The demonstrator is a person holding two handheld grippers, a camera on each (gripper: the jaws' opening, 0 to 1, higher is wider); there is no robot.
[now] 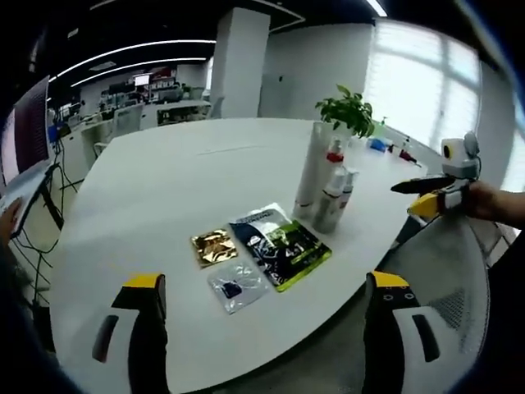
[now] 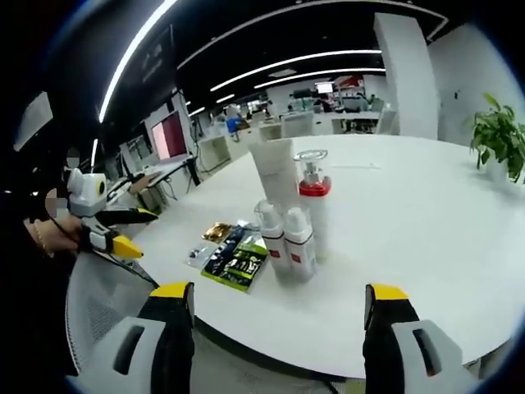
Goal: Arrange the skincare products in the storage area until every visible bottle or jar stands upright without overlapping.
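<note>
Four skincare containers stand upright in a tight cluster on the white table (image 1: 156, 189): a tall white tube (image 1: 312, 168), a pump bottle with a red collar (image 1: 335, 154) and two small white bottles (image 1: 330, 201) with red labels. In the right gripper view they are the tube (image 2: 276, 172), the pump bottle (image 2: 315, 205) and the small bottles (image 2: 285, 240). Three flat sachets lie beside them: gold (image 1: 214, 246), dark-and-green (image 1: 279, 244), clear (image 1: 236, 283). My left gripper (image 1: 264, 281) is open and short of the table edge. My right gripper (image 2: 279, 290) is open too, off the table.
A potted plant (image 1: 353, 111) stands behind the bottles. A grey mesh chair (image 1: 451, 279) sits under the table edge between the two grippers. A hand (image 1: 492, 201) holds the right gripper (image 1: 410, 197) to the right. Desks and monitors fill the far office.
</note>
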